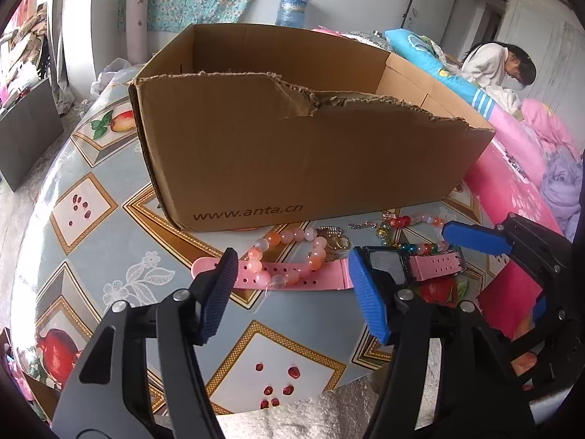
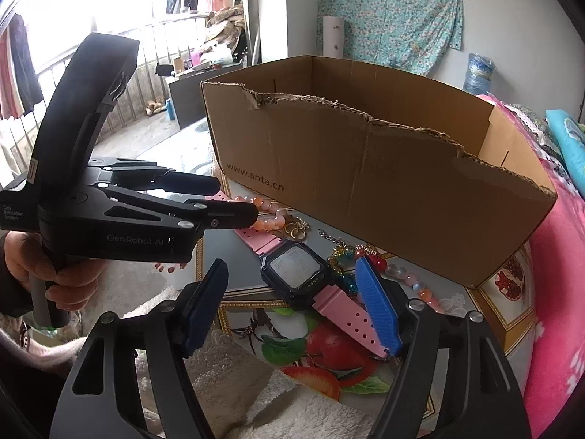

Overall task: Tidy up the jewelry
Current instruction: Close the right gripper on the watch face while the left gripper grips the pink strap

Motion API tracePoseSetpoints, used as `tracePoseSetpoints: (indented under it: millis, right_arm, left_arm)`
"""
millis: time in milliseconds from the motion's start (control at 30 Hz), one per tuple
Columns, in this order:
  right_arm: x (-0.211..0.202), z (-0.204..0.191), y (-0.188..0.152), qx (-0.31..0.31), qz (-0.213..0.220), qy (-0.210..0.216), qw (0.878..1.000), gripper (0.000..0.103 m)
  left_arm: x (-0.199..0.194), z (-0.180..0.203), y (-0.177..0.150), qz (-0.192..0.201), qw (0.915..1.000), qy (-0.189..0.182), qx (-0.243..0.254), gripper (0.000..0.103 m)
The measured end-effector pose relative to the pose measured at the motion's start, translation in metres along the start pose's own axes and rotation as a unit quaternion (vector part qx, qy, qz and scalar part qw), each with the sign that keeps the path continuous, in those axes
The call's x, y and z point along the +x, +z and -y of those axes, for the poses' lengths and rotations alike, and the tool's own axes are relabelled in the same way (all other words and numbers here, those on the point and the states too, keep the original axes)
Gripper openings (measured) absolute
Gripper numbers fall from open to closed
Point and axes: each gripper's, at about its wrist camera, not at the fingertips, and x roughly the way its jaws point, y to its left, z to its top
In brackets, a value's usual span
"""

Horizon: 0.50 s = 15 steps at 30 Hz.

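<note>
the left hand-held gripper [image 1: 292,292] hangs with its jaws apart over the pink strap of a watch [image 1: 387,263], its fingers [image 1: 367,292] gripping nothing. the right hand-held gripper [image 2: 292,307] is also parted, straddling the watch's other strap with one pad close beside it; whether it touches i cannot tell. a pink bead bracelet [image 1: 289,256] lies across the strap, a multicolour bead string [image 1: 413,234] and gold rings [image 1: 338,243] just beyond. all lie on the patterned surface [image 1: 91,201] before an open cardboard box [image 1: 292,139].
</note>
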Motion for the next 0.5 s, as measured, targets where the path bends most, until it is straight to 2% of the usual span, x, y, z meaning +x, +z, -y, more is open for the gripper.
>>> tracePoseSetpoints:
  millis: [67, 233, 500]
  right_arm:
    - [0.005, -0.001, 0.002, -0.015, -0.007, 0.002, 1.0, 0.07]
    - [0.017, -0.007, 0.007, -0.055, -0.021, 0.019, 0.998, 0.07]
    - [0.034, -0.01, 0.007, -0.075, -0.059, 0.005, 0.995, 0.059]
  left_arm:
    - [0.001, -0.002, 0.0, -0.001, 1.0, -0.001, 0.0, 0.048]
    - [0.005, -0.011, 0.0, -0.005, 0.9999, 0.005, -0.008, 0.037]
    - [0.009, -0.025, 0.002, -0.002, 0.9992, 0.037, -0.014, 0.037]
